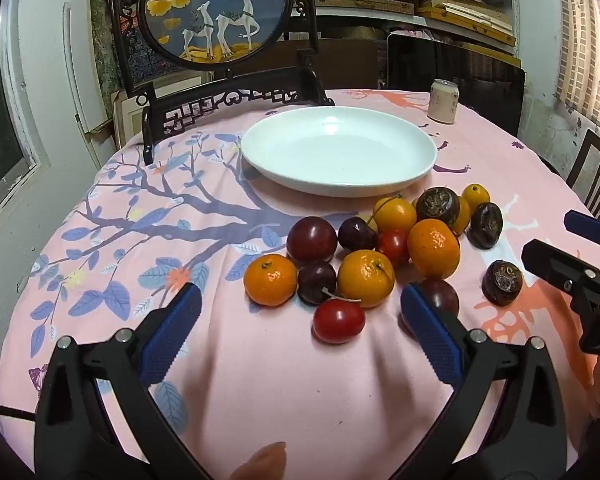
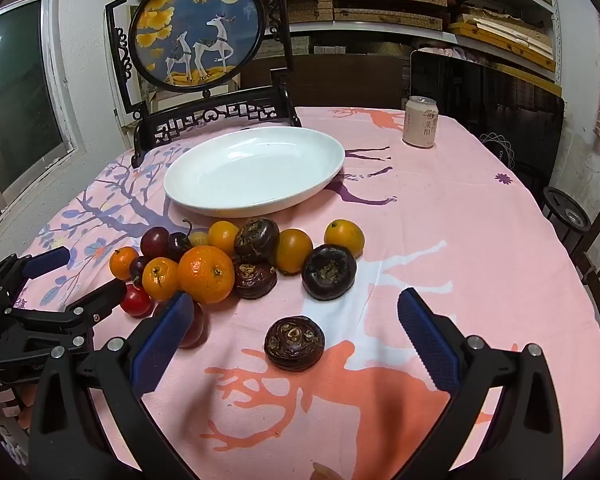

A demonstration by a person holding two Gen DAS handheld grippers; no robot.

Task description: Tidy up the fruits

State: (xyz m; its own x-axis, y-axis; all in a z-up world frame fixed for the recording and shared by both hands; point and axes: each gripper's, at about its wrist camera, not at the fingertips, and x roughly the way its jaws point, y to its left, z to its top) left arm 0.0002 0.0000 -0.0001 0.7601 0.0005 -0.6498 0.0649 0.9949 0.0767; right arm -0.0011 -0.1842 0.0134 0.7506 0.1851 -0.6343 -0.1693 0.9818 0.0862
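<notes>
A heap of fruit lies on the pink cloth in front of an empty white plate (image 1: pixel 380 186) (image 2: pixel 204 200): mandarins (image 1: pixel 271 279) (image 2: pixel 206 274), dark plums (image 1: pixel 311 239), red cherry tomatoes (image 1: pixel 339 321) and brown water chestnuts (image 2: pixel 329 266). My left gripper (image 1: pixel 300 308) hangs open just short of the heap, a cherry tomato between its blue pads (image 1: pixel 172 332) without touching them. My right gripper (image 2: pixel 294 320) is open too, with a lone water chestnut (image 2: pixel 294 343) lying between its fingers, untouched. Each gripper shows at the edge of the other's view.
A drink can (image 1: pixel 443 101) (image 2: pixel 420 121) stands at the far right of the table. A carved black stand with a round deer picture (image 1: pixel 216 8) (image 2: pixel 198 32) rises behind the plate. Dark chairs (image 1: pixel 596 176) and shelves surround the table. Bare cloth lies to the right.
</notes>
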